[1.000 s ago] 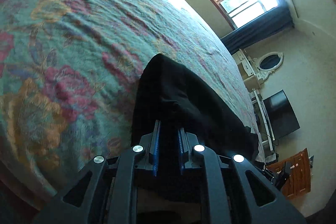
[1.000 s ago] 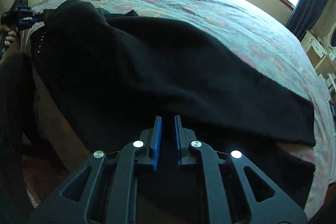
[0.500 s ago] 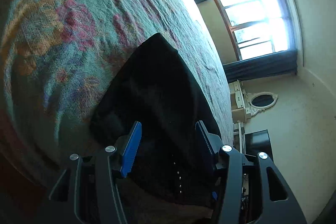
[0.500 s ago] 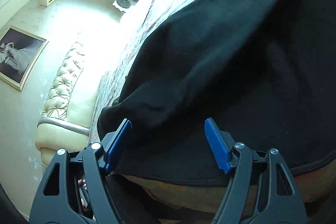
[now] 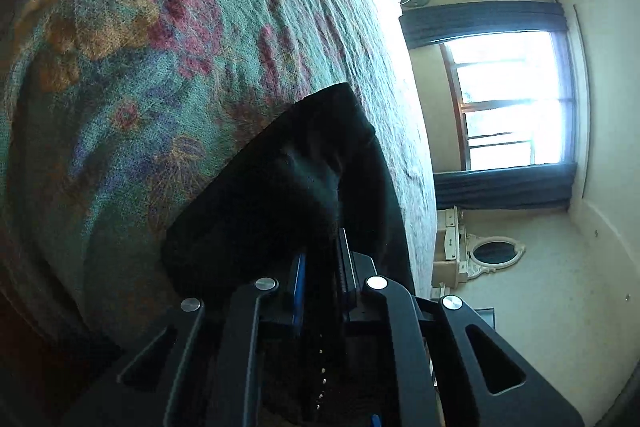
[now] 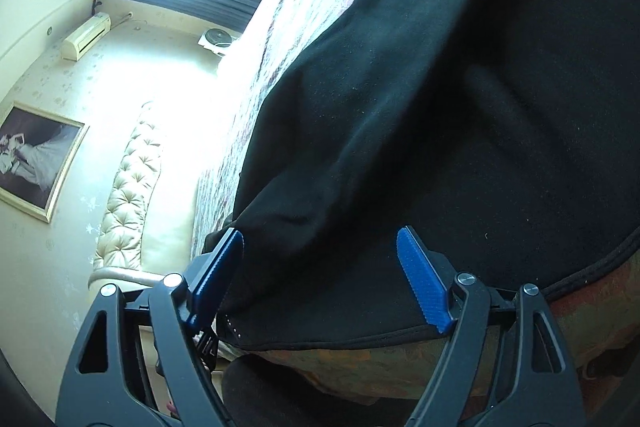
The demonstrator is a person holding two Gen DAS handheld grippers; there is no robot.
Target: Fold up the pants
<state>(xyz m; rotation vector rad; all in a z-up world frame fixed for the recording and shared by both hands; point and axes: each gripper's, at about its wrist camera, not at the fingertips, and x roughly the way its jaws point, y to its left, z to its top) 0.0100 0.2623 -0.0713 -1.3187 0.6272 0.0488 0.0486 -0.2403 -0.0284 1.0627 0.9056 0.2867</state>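
Observation:
The black pants (image 5: 288, 187) lie on the floral bedspread (image 5: 120, 59) near the bed's edge. My left gripper (image 5: 322, 259) is shut on one end of the pants, the blue pads pinching the black cloth. In the right wrist view the pants (image 6: 420, 107) spread across the bed and hang a little over its edge. My right gripper (image 6: 320, 259) is open, its blue pads (image 6: 420, 279) on either side of the pants' hem edge, with cloth between them.
The bed fills most of both views, with a padded cream headboard (image 6: 128, 187) at its far end. A window with dark curtains (image 5: 512, 99), a white dresser with an oval mirror (image 5: 492, 253) and a wall air conditioner (image 6: 86, 37) stand beyond.
My left gripper went from shut to open and is shut again on the pants. My right gripper opened, turned and now straddles the pants' edge.

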